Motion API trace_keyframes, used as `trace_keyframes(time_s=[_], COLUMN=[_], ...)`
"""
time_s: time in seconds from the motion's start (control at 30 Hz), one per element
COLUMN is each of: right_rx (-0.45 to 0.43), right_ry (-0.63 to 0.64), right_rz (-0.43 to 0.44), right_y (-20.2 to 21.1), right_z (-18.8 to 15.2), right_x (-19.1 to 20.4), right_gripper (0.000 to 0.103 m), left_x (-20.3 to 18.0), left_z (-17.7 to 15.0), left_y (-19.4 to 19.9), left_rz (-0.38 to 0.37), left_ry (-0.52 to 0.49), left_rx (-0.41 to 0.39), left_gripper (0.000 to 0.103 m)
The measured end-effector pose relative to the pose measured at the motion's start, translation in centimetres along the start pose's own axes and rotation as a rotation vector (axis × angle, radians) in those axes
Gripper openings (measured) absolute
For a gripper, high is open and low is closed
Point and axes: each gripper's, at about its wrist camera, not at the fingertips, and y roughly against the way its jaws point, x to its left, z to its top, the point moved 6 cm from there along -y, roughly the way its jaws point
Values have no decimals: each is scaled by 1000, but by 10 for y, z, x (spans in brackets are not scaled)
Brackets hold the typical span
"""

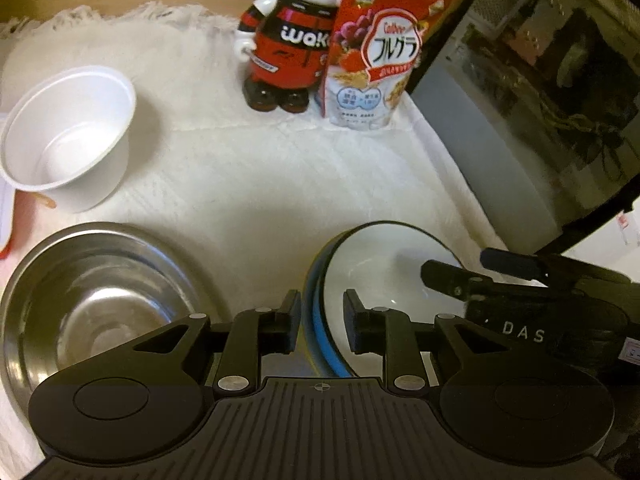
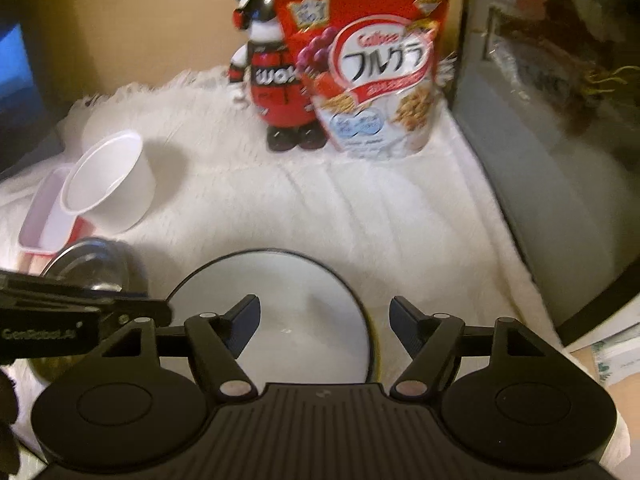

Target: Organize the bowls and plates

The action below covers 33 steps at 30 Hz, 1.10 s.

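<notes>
A white bowl with a blue and yellow outside sits tilted on the white cloth. My left gripper has its jaws on either side of the bowl's left rim, still a little apart. My right gripper is open over the same bowl, its right rim between the fingers, touching neither. A steel bowl lies to the left; it also shows in the right wrist view. A white plastic cup-bowl stands further back left, and shows in the right wrist view.
A red and black figurine and a red granola bag stand at the back of the cloth. A dark glass tank borders the right side. A red and white container sits at the left.
</notes>
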Motion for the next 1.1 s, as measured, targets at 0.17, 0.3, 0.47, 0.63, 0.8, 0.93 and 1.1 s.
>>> trace_keyframes(time_s=[0.17,0.3,0.47,0.63,0.8,0.93,1.1], right_rx=[19,37,59,106,81,70,94], right_ry=[31,39,62,33,111,174,221], right_rz=[-5,47,95,159,216,264,308], right_y=[-2,-6,-17,-27,-35,-53,-92], right_z=[8,22,38,62,108,138,158], right_x=[7,23,46,68,111,149,186], right_gripper=[76,76,77,77,77,77,77], left_x=[22,49,78,120,165,204,246], left_z=[6,15,24,51,76,92,97], left_y=[15,27,31,55,79,84,79], left_rz=[-29,-23,-37,41,129,173,234], left_ry=[83,160,250,315,346,387,440], left_rx=[-63,-120,-139,-232,-291,-321,-298], left_gripper=[25,25,25,25,25,25,25])
